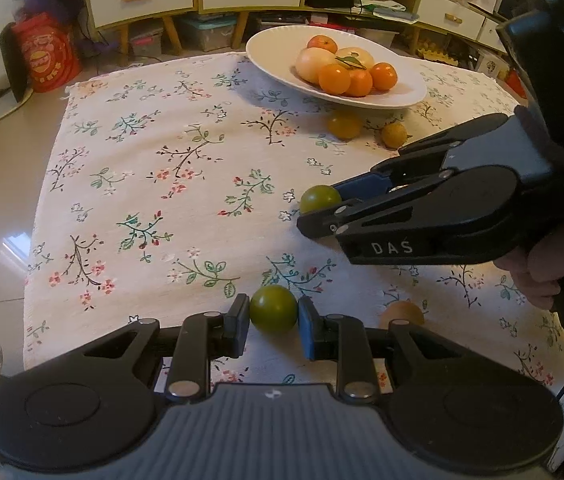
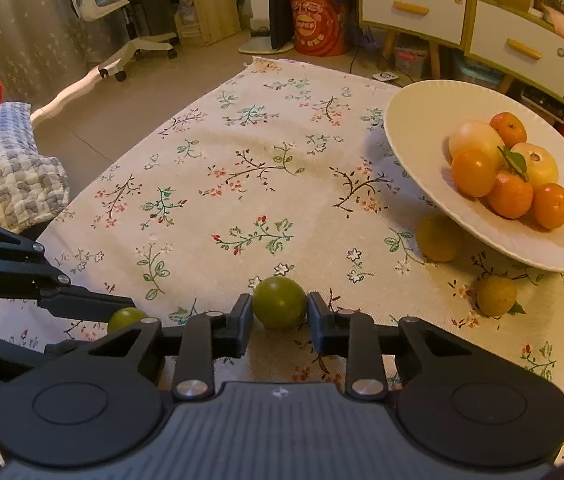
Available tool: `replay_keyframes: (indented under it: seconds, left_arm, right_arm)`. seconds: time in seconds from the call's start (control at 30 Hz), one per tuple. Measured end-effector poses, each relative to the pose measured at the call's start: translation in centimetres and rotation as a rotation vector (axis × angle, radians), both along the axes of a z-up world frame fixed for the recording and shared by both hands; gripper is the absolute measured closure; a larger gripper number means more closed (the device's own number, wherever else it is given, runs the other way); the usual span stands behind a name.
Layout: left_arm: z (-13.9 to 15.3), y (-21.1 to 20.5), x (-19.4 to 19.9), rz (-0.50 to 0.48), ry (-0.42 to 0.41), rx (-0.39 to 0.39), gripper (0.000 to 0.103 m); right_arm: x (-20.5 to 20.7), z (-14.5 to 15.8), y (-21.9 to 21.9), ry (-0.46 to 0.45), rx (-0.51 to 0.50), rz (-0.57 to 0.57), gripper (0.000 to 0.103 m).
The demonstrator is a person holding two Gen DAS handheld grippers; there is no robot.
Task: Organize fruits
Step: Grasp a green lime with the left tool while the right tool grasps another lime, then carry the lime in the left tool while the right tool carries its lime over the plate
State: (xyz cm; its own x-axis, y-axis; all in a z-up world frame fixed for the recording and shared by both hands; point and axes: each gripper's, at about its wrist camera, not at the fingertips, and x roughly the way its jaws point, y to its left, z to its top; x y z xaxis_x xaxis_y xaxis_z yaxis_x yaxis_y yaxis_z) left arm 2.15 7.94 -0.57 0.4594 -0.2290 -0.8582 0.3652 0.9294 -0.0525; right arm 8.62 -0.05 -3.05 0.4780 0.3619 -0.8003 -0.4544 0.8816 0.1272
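The left gripper (image 1: 273,322) is clamping one small round green fruit (image 1: 273,309) against the floral tablecloth (image 1: 141,168); the right gripper (image 2: 279,316) is pinching another green fruit (image 2: 279,307); both are probably destined for the wide white ceramic plate (image 2: 414,120) already holding oranges (image 2: 510,194).

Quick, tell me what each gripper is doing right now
Left gripper: closed on a green fruit.
Right gripper: closed on another green fruit.
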Motion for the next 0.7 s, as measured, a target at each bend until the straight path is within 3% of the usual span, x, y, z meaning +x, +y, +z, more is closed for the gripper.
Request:
replay_keyframes:
  seconds: [0.7]
  left_arm:
    - [1.3, -2.1, 1.1, 0.008, -0.048, -0.014, 0.100]
  right_arm:
    - [-0.4, 2.2, -3.2, -0.032, 0.049, -0.064, 0.078]
